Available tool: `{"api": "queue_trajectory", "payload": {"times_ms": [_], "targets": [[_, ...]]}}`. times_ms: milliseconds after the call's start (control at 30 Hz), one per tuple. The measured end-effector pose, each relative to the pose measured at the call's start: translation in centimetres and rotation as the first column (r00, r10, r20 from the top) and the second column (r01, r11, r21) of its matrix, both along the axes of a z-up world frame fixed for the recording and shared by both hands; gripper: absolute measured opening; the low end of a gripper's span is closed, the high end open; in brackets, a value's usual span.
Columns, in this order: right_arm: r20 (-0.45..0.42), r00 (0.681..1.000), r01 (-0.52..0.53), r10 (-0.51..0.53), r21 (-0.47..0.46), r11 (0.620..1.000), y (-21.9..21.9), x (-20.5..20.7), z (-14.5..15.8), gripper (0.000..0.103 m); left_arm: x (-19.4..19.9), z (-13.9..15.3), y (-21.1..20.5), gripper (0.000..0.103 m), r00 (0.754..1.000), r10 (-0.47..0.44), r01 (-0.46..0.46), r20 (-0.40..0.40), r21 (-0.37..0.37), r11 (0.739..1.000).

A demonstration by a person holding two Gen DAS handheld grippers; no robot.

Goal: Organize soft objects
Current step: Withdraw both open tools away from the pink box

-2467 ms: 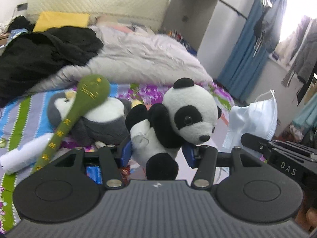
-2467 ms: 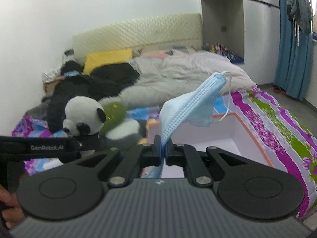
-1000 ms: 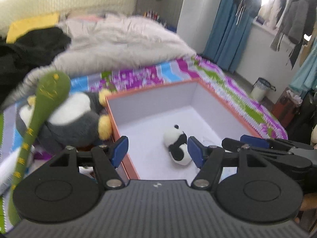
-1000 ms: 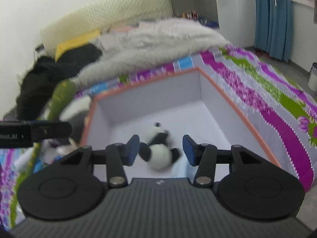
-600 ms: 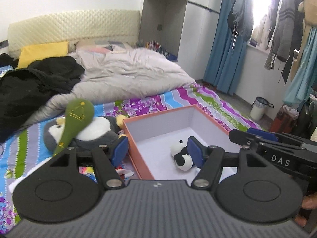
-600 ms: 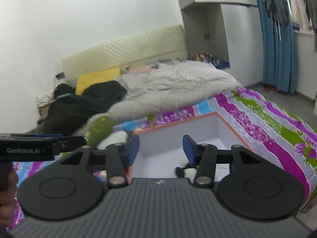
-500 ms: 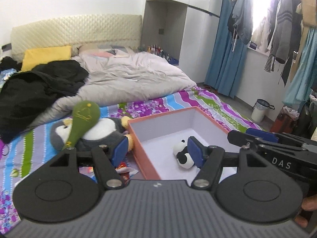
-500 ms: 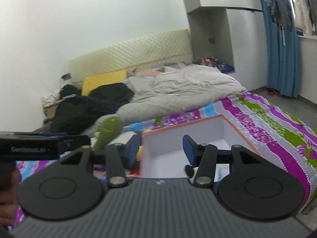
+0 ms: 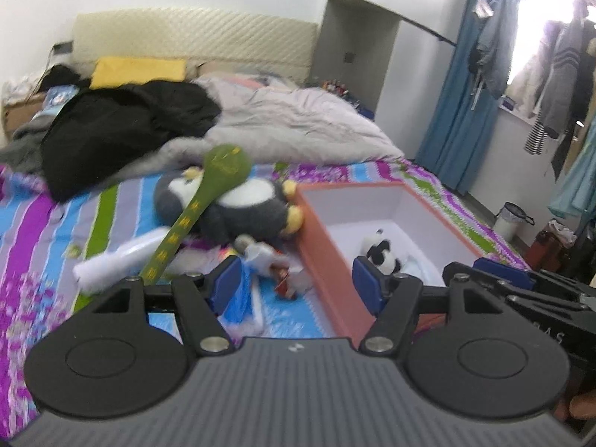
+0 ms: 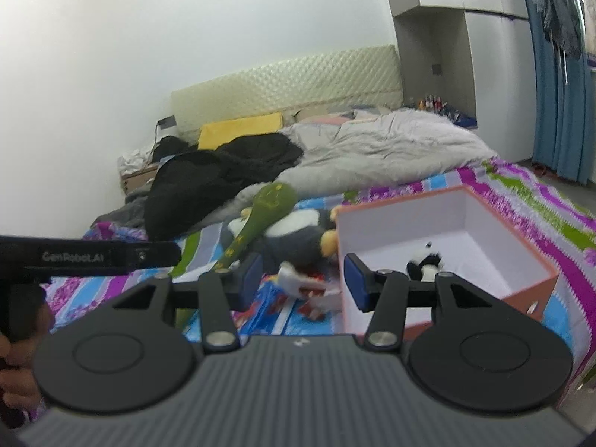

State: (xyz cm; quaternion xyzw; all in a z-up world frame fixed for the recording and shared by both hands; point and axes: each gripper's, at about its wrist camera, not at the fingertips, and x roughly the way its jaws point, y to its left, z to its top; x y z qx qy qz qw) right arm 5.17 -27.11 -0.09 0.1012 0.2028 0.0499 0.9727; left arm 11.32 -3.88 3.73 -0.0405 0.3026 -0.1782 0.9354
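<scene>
Penguin plush [image 9: 238, 205] ahead-left of left gripper [image 9: 294, 283], nearer than right gripper [image 10: 300, 279]; both fingers apart, empty.

Grey duvet [image 9: 298, 123] bunched beside black clothing [image 9: 126, 130] on striped sheet [image 9: 33, 223]. Yellow pillow [image 9: 138, 69] against quilted headboard [image 9: 193, 44]. Blue curtain [image 9: 462, 111] at right.

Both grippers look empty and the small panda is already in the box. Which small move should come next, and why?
Probably bring the left hand-held gripper, open and empty, forward and down to the green plush spoon. It lies across the grey penguin plush on the bed, outside the orange box, where the small panda already lies. It is on top, so it likely goes first.
</scene>
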Motion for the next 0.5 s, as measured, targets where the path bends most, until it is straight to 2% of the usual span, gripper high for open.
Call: {"api": "queue_trajectory", "payload": {"times_ms": [333,500], "targets": [[-0.083,0.996,-0.038,0.039,0.009,0.999,3.5,-1.3,-3.7,0.051,-2.5,-5.6,4.1,0.071,0.992,0.054,-0.053,-0.111,0.017,0.998],[-0.163,0.985,-0.058,0.063,0.036,0.998,5.1,-2.0,-6.1,0.051,-3.5,-7.3,6.1,0.071,0.986,0.106,-0.103,-0.128,0.028,0.994]]}}
